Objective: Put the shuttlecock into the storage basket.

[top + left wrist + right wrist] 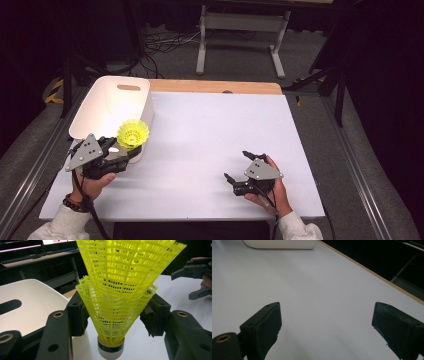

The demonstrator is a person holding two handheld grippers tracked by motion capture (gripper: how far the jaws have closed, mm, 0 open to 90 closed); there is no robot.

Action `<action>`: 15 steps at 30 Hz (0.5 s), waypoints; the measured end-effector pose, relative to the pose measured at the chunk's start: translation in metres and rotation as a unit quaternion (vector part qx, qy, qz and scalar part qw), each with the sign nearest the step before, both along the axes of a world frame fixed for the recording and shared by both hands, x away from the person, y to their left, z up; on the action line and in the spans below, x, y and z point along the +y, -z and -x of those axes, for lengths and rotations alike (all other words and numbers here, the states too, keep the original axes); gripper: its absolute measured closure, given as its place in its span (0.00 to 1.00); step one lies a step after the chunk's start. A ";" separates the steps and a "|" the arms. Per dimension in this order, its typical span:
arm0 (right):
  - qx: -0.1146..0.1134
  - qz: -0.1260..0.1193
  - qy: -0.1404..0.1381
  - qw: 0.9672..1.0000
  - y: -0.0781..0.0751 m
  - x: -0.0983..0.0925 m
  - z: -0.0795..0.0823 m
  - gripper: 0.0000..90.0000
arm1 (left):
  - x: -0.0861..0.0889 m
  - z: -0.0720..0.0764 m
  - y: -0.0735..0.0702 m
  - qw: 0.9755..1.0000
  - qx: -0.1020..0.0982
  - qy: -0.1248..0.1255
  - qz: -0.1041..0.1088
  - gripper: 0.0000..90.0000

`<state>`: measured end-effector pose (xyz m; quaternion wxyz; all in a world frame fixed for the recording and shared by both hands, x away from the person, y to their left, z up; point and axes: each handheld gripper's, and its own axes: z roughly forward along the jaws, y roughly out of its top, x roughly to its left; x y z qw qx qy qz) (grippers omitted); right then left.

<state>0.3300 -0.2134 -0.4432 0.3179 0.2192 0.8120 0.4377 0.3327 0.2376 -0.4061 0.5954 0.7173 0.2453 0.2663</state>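
A yellow plastic shuttlecock with a white cork base hangs at the front right corner of a white bin. My left gripper is shut on it. In the left gripper view the two pads press the mesh skirt of the shuttlecock from both sides, cork end down, with the bin just to the left. My right gripper rests low over the white table at the front right, jaws wide apart. The right gripper has nothing between its jaws, just bare table.
The white table surface spreads between the two hands, with a wooden strip along its far edge. A grey table frame and cables stand on the floor beyond. Metal rails run along both sides.
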 end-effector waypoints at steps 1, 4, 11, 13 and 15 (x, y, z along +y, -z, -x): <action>0.000 0.001 0.001 1.000 0.000 0.000 0.000 0.10 | 0.001 0.000 0.000 1.000 -0.001 -0.001 0.001 0.51; 0.000 0.002 0.001 1.000 0.000 0.000 0.000 0.11 | 0.002 0.000 -0.002 1.000 0.002 -0.006 0.004 0.51; 0.000 0.003 0.002 1.000 0.000 0.000 0.000 0.11 | 0.008 0.001 -0.005 1.000 -0.003 -0.012 0.008 0.51; -0.001 0.001 0.001 1.000 0.000 0.000 0.000 0.11 | 0.009 0.002 -0.006 1.000 -0.004 -0.014 0.009 0.51; -0.001 0.003 0.002 1.000 0.000 0.000 0.000 0.11 | 0.011 0.002 -0.006 1.000 -0.005 -0.015 0.011 0.51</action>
